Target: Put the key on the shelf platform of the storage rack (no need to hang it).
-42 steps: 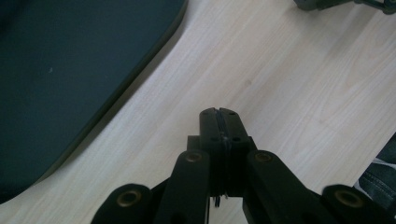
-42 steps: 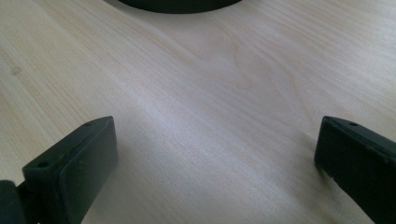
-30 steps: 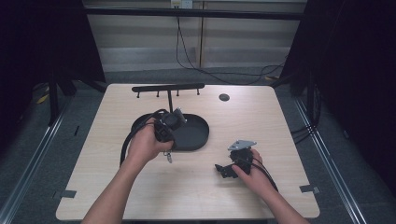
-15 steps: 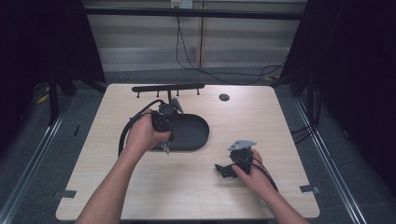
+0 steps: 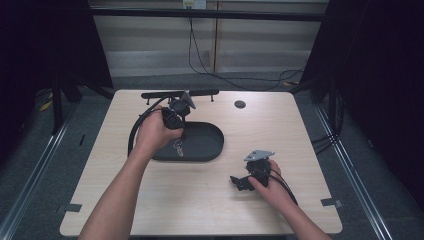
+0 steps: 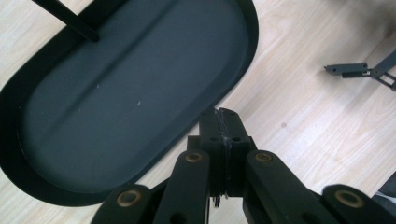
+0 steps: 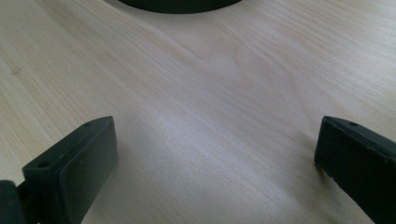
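My left gripper (image 5: 177,134) hangs over the left end of a black oval tray (image 5: 210,145), near the rack at the back. Its jaws are shut, and a small bunch of keys (image 5: 178,147) dangles from them just above the tray. In the left gripper view the shut left gripper (image 6: 220,116) points down at the tray (image 6: 116,93), with a sliver of metal (image 6: 217,201) showing under the jaws. My right gripper (image 5: 241,182) rests low on the table at the front right. It stands open (image 7: 215,140) over bare wood with nothing between its fingers.
A black bar rack with hooks (image 5: 180,93) stands along the table's back edge, behind the tray. A small round black disc (image 5: 240,104) lies at the back right. The tray's rim (image 7: 177,4) shows ahead of the right gripper. The left gripper's cable (image 5: 137,125) loops off to the left.
My left gripper has moved towards the back of the table, closer to the rack, carrying the keys with it. The right gripper has stayed where it was.
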`<state>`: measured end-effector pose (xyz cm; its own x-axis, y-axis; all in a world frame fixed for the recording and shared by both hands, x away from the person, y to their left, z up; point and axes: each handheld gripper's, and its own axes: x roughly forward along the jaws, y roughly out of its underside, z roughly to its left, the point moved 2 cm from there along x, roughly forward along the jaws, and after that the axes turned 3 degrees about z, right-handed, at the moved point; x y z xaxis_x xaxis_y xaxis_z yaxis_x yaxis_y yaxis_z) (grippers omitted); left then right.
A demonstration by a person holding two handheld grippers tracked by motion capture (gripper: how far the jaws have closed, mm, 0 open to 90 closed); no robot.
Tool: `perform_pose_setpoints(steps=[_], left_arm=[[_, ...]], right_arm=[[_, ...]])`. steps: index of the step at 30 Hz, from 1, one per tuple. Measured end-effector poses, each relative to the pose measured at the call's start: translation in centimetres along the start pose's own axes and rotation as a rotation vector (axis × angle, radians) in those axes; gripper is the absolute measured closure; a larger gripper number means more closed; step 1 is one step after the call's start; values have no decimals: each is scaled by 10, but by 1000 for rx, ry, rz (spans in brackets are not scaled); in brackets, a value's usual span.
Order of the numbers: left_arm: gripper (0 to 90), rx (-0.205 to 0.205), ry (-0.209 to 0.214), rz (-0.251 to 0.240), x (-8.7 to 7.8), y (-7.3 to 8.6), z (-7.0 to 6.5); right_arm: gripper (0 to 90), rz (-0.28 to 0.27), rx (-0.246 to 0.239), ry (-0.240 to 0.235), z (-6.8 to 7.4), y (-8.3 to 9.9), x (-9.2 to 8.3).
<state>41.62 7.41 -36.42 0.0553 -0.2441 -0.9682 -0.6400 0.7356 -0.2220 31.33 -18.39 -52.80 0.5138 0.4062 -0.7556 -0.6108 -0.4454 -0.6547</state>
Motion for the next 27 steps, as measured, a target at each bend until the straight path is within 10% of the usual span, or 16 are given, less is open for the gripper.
perform_pose_setpoints(steps=[27], left_arm=[[898, -21, -55, -3, 26, -20, 22]], right_arm=[[0, 0, 0, 0, 0, 0, 0]])
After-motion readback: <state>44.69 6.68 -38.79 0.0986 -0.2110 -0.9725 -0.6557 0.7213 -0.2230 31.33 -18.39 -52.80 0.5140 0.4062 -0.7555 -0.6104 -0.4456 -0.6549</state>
